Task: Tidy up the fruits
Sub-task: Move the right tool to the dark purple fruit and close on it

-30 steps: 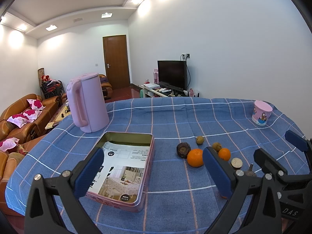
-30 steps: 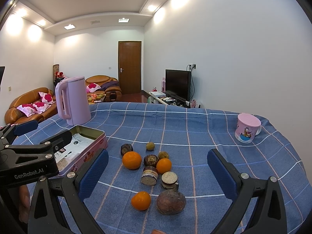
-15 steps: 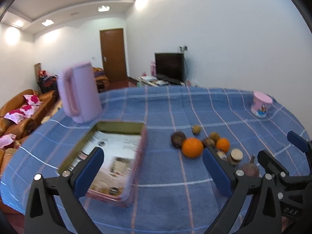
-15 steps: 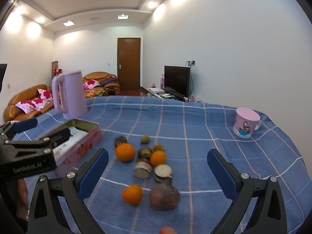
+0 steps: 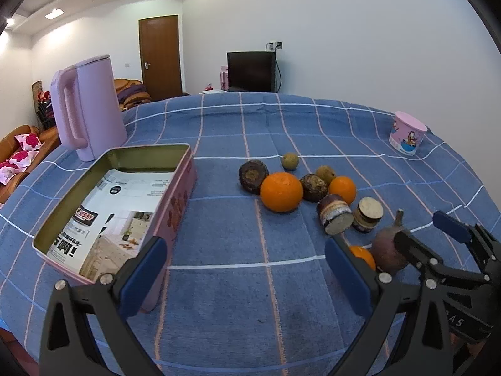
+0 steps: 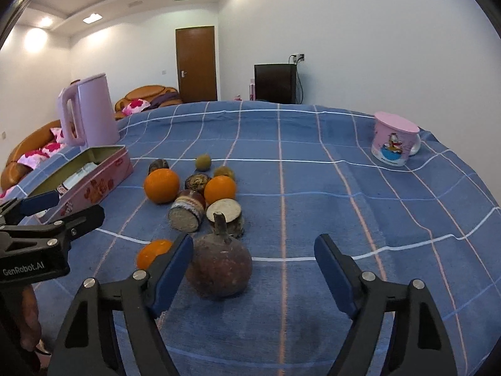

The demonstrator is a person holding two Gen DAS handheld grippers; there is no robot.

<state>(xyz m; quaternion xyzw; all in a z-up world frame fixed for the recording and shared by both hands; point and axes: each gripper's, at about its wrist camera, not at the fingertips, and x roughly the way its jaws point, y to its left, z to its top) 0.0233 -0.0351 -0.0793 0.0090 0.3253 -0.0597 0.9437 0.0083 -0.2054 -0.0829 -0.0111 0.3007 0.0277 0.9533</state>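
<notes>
A white-walled room with a brown door (image 6: 196, 64) and a sofa (image 6: 29, 145) is around the table, which has a blue checked cloth (image 6: 313, 172). On it the pink tin (image 5: 103, 213) holds only a printed paper (image 5: 122, 210), beside a pink kettle (image 5: 87, 109), and a pink cup (image 6: 395, 142) stands well apart. I count three oranges (image 6: 161, 185), a brown stemmed fruit (image 6: 219, 268) and six smaller dark fruits (image 6: 197, 182) near the tin; my left gripper (image 5: 247, 275) is open over bare cloth, and my right gripper (image 6: 253, 269) has just been closing with the stemmed fruit between its fingers, not yet pressed.
</notes>
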